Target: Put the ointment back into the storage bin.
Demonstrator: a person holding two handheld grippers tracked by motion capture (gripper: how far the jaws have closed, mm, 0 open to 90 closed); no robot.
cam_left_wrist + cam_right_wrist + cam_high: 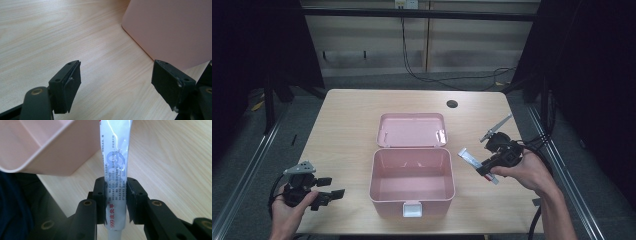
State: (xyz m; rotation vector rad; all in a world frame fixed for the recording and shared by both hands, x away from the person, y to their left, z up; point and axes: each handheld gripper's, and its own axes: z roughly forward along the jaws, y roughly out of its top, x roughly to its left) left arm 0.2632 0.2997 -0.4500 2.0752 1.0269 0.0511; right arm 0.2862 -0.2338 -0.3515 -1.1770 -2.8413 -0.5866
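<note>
A pink plastic box [412,182] stands open in the middle of the wooden table [347,125], its lid [412,130] folded back behind it. My right gripper [482,165] hangs just right of the box, shut on a white ointment tube [473,160] with red and blue print. In the right gripper view the tube [115,167] runs up between the pads, next to the box corner [50,157]. My left gripper [332,187] rests at the table's front left, open and holding nothing. In the left gripper view its fingertips [68,82] spread wide over bare wood beside the box wall [172,30].
A round cable hole [452,104] sits in the table's far right part. A white latch [412,209] juts from the box's front. Black cables [422,75] run along the floor behind the table. Dark metal rails flank both sides.
</note>
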